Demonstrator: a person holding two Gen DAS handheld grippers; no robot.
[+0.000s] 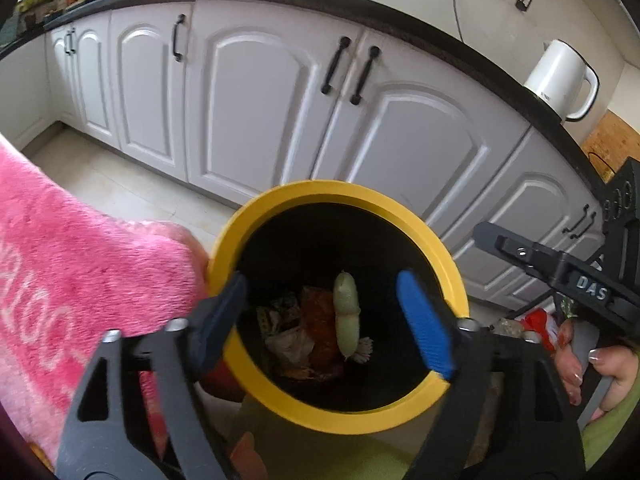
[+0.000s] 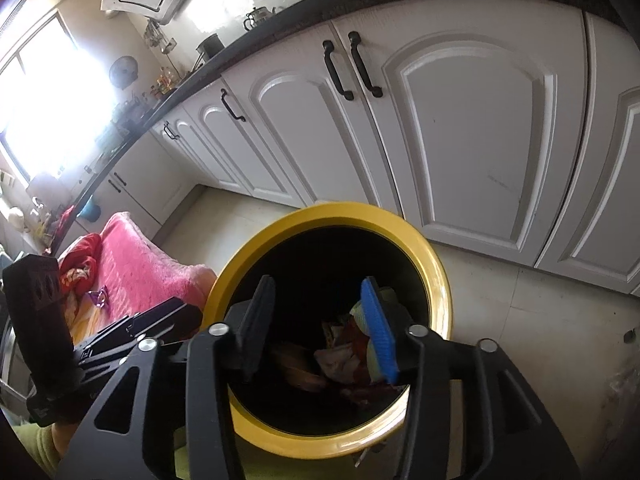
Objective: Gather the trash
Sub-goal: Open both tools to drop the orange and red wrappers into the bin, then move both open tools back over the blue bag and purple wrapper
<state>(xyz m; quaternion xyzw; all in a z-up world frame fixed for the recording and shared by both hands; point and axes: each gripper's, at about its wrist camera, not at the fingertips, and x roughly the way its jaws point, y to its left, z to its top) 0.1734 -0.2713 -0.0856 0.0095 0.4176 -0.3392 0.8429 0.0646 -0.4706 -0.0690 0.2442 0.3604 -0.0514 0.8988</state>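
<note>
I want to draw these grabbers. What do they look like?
Both grippers, left and right, have black frames with triangle cut-outs and silver bolts. One finger is blue and ribbed, the other black. The right one's side reads "DAS" in white. The hand has pale polished nails and a green sleeve.

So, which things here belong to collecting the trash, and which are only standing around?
Belong to the job:
- yellow-rimmed bin
- trash inside it
- left gripper and right gripper, both open over the bin

Only around:
- pink towel
- white kettle
- cabinet doors

White kitchen cabinets (image 1: 256,92), pale floor (image 2: 520,320)
</note>
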